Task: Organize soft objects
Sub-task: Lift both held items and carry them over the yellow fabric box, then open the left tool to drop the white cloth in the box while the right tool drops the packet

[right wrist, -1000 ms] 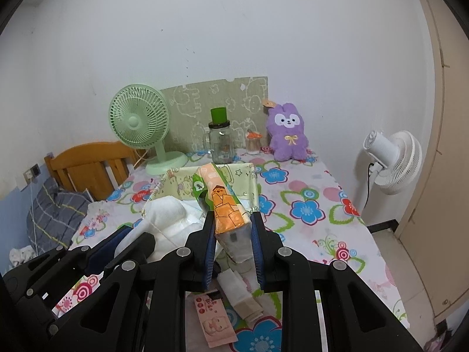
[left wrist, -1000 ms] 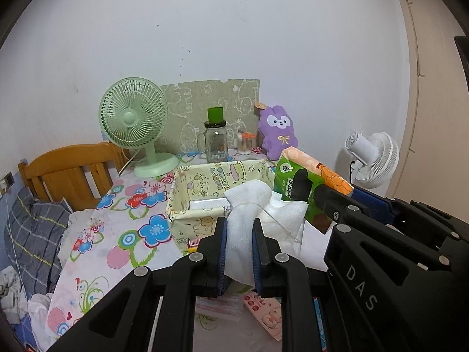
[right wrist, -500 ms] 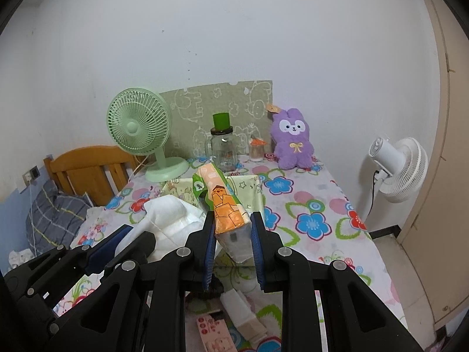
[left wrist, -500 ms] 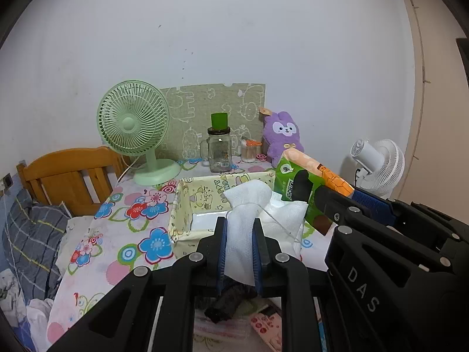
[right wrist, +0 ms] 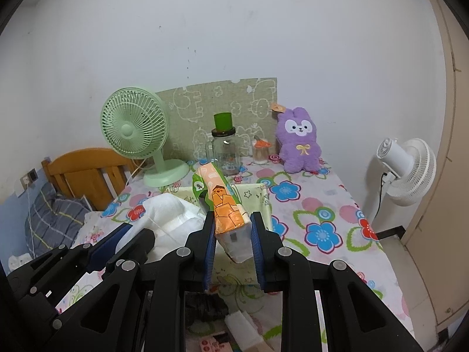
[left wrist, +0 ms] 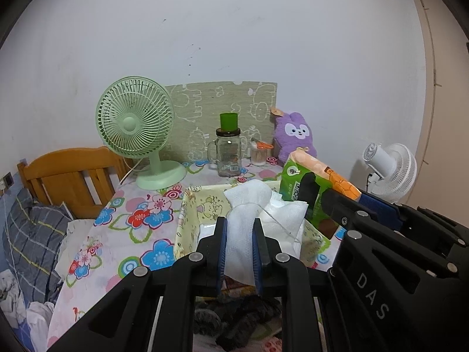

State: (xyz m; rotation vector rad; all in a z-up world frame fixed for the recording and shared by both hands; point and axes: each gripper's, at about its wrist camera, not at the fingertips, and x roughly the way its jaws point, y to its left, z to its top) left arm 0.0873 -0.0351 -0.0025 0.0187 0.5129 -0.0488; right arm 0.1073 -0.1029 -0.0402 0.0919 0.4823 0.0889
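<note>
My left gripper [left wrist: 239, 252] is shut on a white cloth pack [left wrist: 249, 214], which hangs over the near side of a pale yellow fabric basket [left wrist: 187, 223]. My right gripper [right wrist: 231, 243] is shut on a green and orange tissue pack [right wrist: 225, 205], held above the same yellow basket [right wrist: 258, 202]. In the left wrist view the tissue pack [left wrist: 310, 182] and the right gripper [left wrist: 337, 202] show to the right of the cloth. The white cloth pack [right wrist: 173, 214] and the left gripper [right wrist: 126, 237] show at the left in the right wrist view. The basket's inside is mostly hidden.
A floral tablecloth [right wrist: 322, 211] covers the table. At its back stand a green desk fan [left wrist: 137, 129], a glass jar with a green cup on top [left wrist: 228, 152], a small jar [left wrist: 259, 154] and a purple plush rabbit [right wrist: 299, 140]. A white floor fan [right wrist: 407, 170] is right, a wooden headboard [left wrist: 73, 173] left. Small packets [right wrist: 243, 325] lie near the front edge.
Both grippers have moved forward over the table with their loads, so the basket and the things at the back appear nearer. The grips have not changed.
</note>
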